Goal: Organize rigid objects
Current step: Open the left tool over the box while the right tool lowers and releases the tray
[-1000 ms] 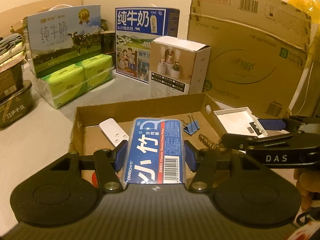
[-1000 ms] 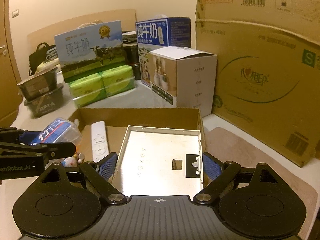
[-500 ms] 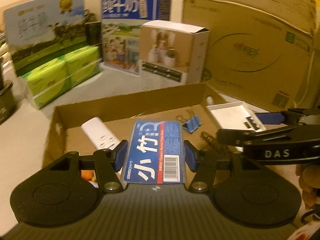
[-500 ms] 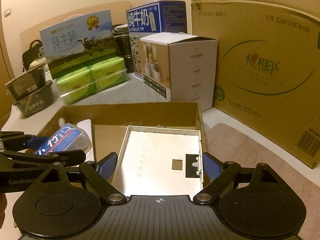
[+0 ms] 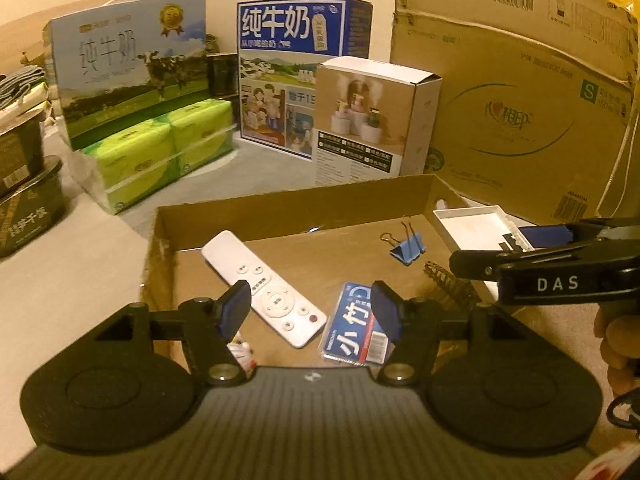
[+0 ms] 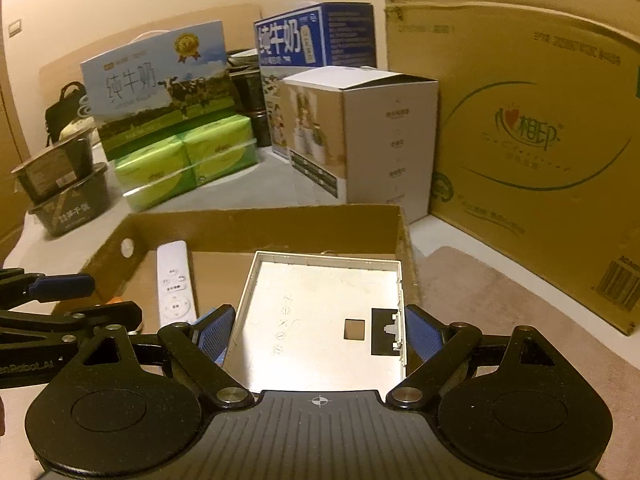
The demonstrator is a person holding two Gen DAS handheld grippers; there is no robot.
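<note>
The dental floss box (image 5: 357, 326) lies flat in the cardboard tray (image 5: 280, 210), half hidden by the left gripper (image 5: 310, 311), whose jaws have just been opening and stand clear of it. Beside it lie one white remote (image 5: 264, 286), one blue binder clip (image 5: 408, 246) and an unclear figurine (image 5: 242, 354). The right gripper (image 6: 318, 334) clasps the white panel (image 6: 320, 316), jaws wide.

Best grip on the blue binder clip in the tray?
Take the binder clip by its blue body, pads on the two sloping faces, coming from above. It sits like a little tent on the tray floor, wire handles folded up at the back, so the body is the firm part. Floor around it is bare; the brush lies nearest, probably clear of the fingers.
</note>
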